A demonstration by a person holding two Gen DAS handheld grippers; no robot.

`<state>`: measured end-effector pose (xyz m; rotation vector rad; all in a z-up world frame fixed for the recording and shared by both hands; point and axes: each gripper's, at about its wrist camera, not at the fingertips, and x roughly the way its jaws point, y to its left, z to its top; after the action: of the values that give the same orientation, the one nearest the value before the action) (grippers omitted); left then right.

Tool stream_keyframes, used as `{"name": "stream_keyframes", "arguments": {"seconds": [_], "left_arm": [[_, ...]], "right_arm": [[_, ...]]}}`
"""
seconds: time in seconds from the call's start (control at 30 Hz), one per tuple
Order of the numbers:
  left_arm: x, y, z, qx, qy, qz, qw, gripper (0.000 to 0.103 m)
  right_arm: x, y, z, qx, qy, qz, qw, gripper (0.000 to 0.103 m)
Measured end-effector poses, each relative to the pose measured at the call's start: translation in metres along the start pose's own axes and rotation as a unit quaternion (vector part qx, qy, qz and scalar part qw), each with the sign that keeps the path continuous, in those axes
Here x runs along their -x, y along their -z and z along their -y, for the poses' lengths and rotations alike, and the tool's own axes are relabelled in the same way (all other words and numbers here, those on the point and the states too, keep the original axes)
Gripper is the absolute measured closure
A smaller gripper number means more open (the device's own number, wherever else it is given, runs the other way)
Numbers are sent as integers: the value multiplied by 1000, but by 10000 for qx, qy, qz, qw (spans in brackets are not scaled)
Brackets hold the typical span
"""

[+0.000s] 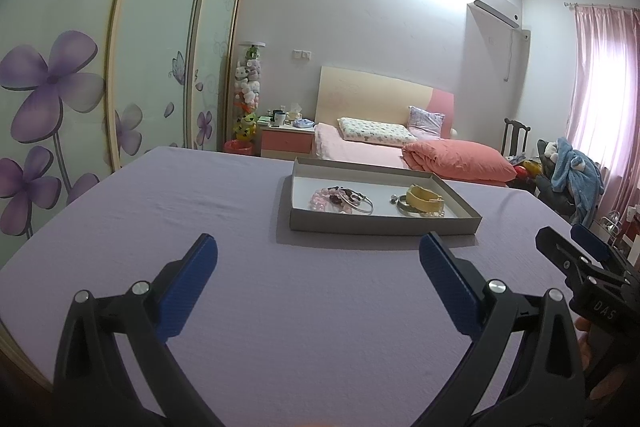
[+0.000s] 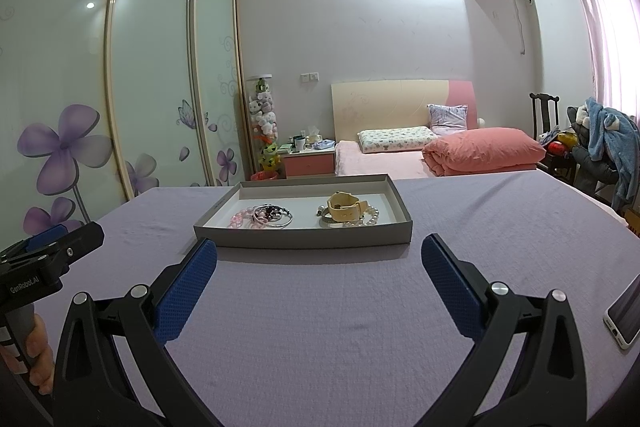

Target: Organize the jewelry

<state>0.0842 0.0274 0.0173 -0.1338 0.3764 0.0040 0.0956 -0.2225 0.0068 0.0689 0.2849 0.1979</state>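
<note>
A shallow grey tray (image 1: pixel 384 225) (image 2: pixel 304 239) with a white floor sits on the purple tablecloth ahead of both grippers. In its left part lie a pink bead bracelet (image 1: pixel 320 201) (image 2: pixel 242 219) and silver bangles (image 1: pixel 360 205) (image 2: pixel 278 217). In its right part lie a yellow watch (image 1: pixel 425 199) (image 2: pixel 346 207), a pearl bracelet (image 2: pixel 370 217) and a small silver ring (image 1: pixel 394 201). My left gripper (image 1: pixel 318 267) is open and empty, short of the tray. My right gripper (image 2: pixel 318 267) is open and empty, just before the tray's near wall.
A phone (image 2: pixel 626 315) lies on the cloth at the right edge. The right gripper (image 1: pixel 576 247) shows beside the left one. Beyond the table are a bed (image 2: pixel 400 155), a wardrobe (image 2: pixel 120 87) and a chair with clothes (image 2: pixel 604 147).
</note>
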Motion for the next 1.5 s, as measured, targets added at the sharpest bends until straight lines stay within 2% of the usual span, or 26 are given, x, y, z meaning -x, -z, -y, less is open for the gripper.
{"name": "stream_keyframes", "arguments": {"seconds": [1.5], "left_arm": [[3, 1, 2, -48, 13, 24, 10000, 4]], "right_arm": [[5, 2, -10, -50, -38, -3, 10000, 2]]}}
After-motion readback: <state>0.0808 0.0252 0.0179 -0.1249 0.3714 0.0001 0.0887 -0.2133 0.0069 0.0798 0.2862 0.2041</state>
